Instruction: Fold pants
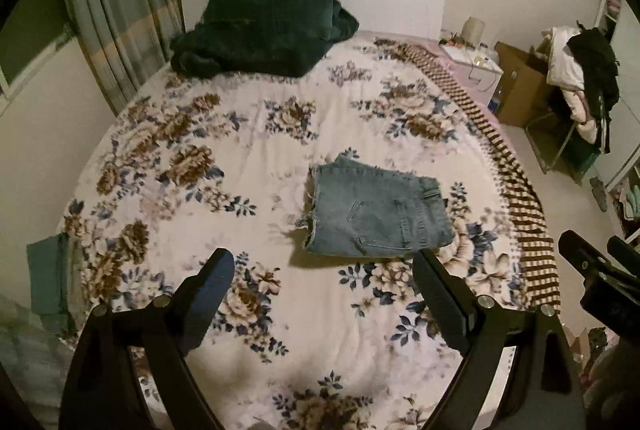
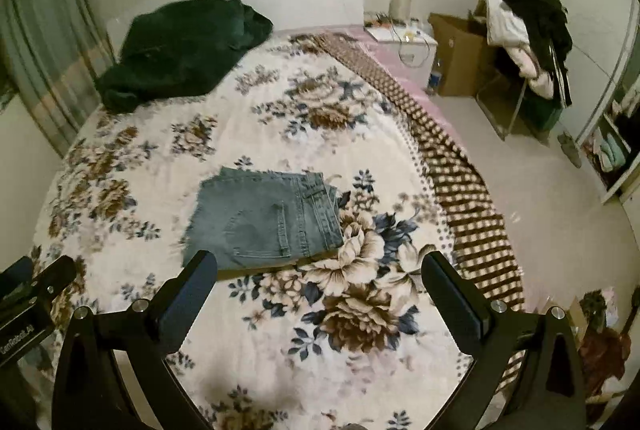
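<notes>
A pair of blue denim shorts point(image 1: 380, 210) lies folded in half on the floral blanket point(image 1: 260, 134), back pocket up, frayed hems to the left and waistband to the right. It also shows in the right wrist view point(image 2: 264, 218). My left gripper point(image 1: 324, 262) is open and empty, held above the blanket just short of the shorts' near edge. My right gripper point(image 2: 320, 264) is open and empty, also above the blanket near the shorts' near edge. The right gripper's body shows at the right edge of the left wrist view point(image 1: 600, 270).
A dark green blanket point(image 1: 260, 30) is heaped at the headboard. A brown striped cloth point(image 1: 516, 174) runs along the bed's right edge. A nightstand point(image 2: 404, 38), a cardboard box point(image 2: 460, 54) and a chair piled with clothes point(image 2: 528, 30) stand on the right.
</notes>
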Demonstrator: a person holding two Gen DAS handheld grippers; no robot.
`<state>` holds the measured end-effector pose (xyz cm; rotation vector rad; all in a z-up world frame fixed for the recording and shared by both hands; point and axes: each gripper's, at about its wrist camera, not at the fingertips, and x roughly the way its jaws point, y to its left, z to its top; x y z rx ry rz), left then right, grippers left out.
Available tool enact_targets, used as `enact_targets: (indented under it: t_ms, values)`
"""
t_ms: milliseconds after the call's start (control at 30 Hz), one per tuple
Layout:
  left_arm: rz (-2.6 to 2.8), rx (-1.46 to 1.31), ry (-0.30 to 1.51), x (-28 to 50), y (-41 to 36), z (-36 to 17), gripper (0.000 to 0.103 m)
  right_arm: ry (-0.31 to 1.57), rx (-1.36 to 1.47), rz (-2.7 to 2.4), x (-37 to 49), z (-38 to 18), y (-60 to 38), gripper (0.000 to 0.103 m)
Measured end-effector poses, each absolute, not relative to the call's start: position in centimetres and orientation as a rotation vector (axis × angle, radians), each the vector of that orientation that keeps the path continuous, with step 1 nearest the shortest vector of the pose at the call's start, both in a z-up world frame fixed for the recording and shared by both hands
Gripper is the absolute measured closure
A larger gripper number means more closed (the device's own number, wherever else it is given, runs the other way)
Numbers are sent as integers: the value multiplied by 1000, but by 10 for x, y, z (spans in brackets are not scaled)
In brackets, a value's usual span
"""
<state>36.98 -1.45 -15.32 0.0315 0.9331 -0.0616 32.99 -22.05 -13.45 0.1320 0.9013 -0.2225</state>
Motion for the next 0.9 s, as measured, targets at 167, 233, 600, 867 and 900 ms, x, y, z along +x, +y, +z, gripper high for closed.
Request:
enact_targets:
  t_ms: [167,233,600,867,900]
  values:
    - [-20,7,867,326,-9,-103,12,841,103,-167,270,-65,-208,0]
    - [-12,-8,842,306,-8,-84,12,826,93,-156,251,-45,-205,0]
    - [-1,-29,756,228,-14,-20,12,721,23,-130,144,51,-195,0]
    - [8,-31,720,199,-18,-2,11,683,37,-120,93,90,-197,0]
    - [8,-30,721,198,-18,-2,7,682,40,-119,91,93,-198,0]
